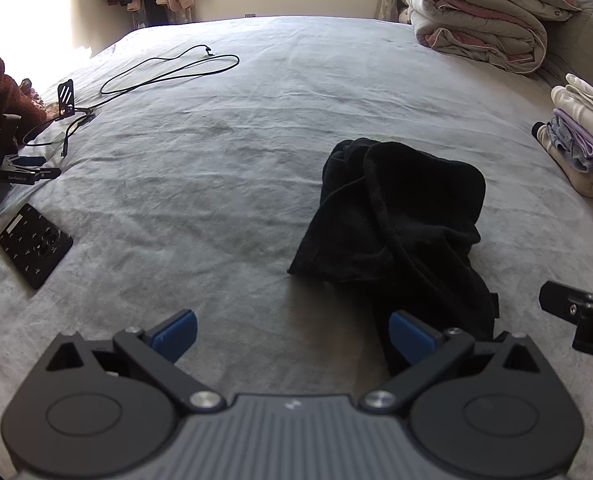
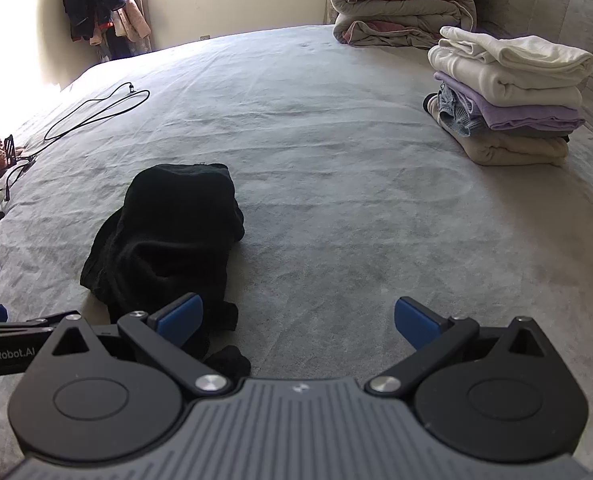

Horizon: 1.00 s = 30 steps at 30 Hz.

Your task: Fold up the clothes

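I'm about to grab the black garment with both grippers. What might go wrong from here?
1. The black garment lies bunched with no clear edge showing, so the open left gripper or right gripper may pinch several layers.
2. The grey bed cover is soft and wrinkled; a low pinch could catch it too.
3. Spreading leftward may reach the black cable.
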Tool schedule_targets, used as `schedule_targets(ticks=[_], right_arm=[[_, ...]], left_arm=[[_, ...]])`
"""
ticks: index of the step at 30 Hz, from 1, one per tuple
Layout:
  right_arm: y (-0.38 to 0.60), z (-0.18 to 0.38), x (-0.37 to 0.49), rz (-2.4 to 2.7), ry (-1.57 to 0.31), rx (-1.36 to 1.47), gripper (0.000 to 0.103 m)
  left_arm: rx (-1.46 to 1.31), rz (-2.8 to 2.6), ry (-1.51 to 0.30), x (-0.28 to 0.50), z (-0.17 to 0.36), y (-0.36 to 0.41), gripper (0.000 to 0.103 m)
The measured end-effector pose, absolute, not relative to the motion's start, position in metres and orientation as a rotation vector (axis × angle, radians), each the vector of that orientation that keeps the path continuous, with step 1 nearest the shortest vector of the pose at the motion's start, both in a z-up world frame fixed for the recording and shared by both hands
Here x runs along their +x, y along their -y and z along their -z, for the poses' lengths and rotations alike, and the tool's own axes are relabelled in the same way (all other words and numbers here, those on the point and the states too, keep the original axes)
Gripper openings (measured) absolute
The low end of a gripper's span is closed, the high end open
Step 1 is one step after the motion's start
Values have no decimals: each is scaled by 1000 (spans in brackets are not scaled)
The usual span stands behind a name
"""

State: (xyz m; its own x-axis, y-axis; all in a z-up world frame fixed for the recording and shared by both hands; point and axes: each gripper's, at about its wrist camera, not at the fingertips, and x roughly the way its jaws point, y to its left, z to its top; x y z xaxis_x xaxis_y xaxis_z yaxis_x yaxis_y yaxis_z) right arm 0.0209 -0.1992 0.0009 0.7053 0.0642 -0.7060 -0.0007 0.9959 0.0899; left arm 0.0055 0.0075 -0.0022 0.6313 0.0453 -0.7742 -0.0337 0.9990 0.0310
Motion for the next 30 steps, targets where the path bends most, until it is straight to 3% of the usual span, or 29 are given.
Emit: schedule_targets(ticks=[30], right_arm=[[198,-1,24,-38,-793,87,103]], left_arm=[[15,-57,-895,9,5,-10,102]])
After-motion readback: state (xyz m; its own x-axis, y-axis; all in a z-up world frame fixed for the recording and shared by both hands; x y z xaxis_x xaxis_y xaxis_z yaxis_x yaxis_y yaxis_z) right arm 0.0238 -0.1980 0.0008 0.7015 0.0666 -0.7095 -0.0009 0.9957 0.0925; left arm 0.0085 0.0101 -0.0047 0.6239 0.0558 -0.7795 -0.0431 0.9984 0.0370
